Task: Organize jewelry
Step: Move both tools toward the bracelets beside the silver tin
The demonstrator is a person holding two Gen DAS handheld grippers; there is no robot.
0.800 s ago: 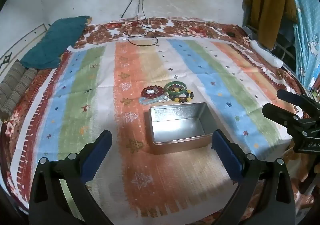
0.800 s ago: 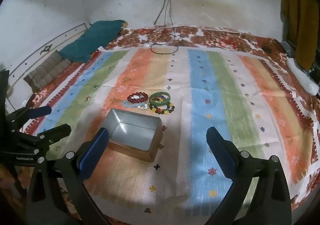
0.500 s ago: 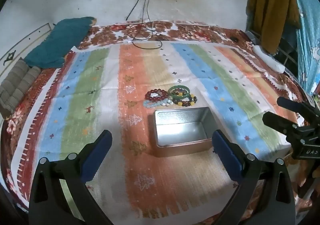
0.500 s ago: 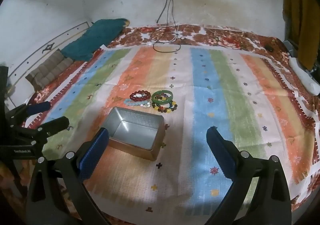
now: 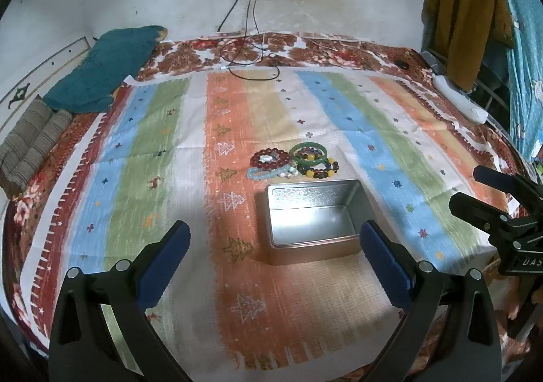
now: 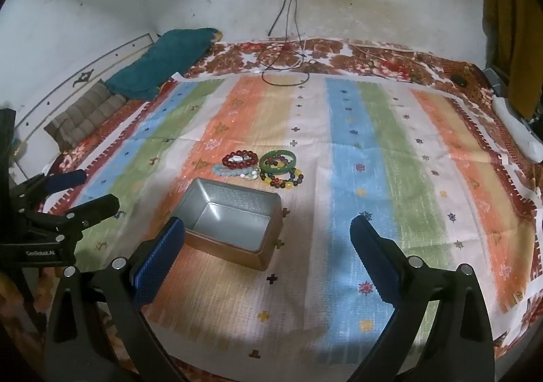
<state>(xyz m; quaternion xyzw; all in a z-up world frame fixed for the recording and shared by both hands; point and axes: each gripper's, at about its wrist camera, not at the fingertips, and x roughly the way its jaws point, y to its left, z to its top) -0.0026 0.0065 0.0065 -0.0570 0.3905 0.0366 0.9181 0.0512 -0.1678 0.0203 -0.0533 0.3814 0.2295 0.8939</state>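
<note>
An open, empty metal tin [image 5: 314, 222] sits on a striped cloth; it also shows in the right wrist view [image 6: 234, 222]. Just behind it lies a cluster of bracelets: a dark red bead one [image 5: 268, 158], a green bangle [image 5: 308, 151], a pale blue bead one [image 5: 268, 173] and a multicoloured bead one [image 5: 322, 171]. The cluster also shows in the right wrist view [image 6: 263, 166]. My left gripper [image 5: 273, 239] is open and empty, hovering in front of the tin. My right gripper [image 6: 268, 232] is open and empty, to the right of the tin.
The striped cloth [image 5: 169, 151] covers a floral bed. A teal pillow [image 5: 105, 70] and a folded brown blanket [image 5: 30, 141] lie at the left. Cables [image 5: 251, 56] trail from a wall socket. Clothes [image 5: 468, 12] hang at the right.
Both grippers have moved forward and slightly lower toward the tin and bracelets. Both stay open. Nothing on the cloth has moved.
</note>
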